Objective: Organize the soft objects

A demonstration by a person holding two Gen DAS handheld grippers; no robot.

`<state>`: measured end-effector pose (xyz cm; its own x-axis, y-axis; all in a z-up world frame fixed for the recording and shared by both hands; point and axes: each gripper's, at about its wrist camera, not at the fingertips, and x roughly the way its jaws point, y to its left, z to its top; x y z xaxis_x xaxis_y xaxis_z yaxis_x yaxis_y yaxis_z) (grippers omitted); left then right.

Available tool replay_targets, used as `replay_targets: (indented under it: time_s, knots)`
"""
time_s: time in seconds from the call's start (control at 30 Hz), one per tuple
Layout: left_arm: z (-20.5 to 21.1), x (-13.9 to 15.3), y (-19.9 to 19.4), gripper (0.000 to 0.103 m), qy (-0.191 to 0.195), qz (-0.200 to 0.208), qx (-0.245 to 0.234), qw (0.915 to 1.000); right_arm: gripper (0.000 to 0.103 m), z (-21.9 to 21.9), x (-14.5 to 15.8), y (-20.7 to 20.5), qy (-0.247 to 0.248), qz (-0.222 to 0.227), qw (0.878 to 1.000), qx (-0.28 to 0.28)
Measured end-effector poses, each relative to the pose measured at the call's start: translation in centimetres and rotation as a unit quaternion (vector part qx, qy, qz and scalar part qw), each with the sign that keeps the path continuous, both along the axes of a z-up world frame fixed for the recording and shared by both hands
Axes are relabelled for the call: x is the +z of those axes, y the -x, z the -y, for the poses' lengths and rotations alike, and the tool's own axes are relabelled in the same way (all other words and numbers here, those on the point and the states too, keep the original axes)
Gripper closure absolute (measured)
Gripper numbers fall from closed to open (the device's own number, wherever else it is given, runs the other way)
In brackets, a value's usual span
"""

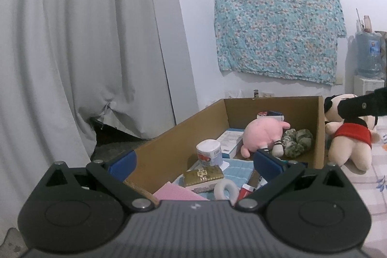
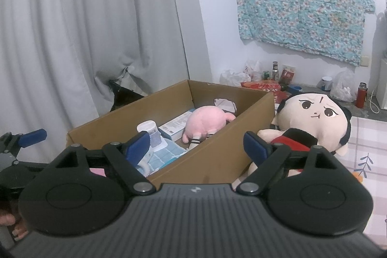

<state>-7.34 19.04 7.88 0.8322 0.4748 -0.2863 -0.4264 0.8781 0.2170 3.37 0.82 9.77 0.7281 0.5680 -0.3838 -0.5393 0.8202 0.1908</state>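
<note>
— Since the right gripper [image 2: 196, 144] is closer, which way is the big doll [image 2: 314, 122] from it?
— Just ahead and to its right, lying outside the cardboard box [image 2: 217, 161], head far, legs near.
— Are its jaws holding anything?
— No, wide apart, nothing between. The left gripper [image 1: 194, 161] gapes too, over the box.
— How does the doll look?
— Cream, round face, black hair, red top, squishy

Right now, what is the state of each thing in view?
Box: open on top, partly filled.
Pink plush: lying inside the box.
Doll: outside, leaning on the box.
Paper roll: upright in the box.
Left tongs: open, empty.
Right tongs: open, empty.
</note>
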Motion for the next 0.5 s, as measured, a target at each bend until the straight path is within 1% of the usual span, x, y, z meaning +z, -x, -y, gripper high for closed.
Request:
replay_targets:
  time_s: [0.23,0.5]
  knots:
    - [0.12,0.05,0.01,0.0,0.001,0.003,-0.002,1.0,0.018,0.08,0.14,0.1,-0.003,0.001,1.0,-0.001]
    - [0.2,-0.01,-0.01,0.0,-0.006,0.002,-0.003,1.0,0.017,0.1,0.14,0.08,-0.003,0.001,1.0,-0.001]
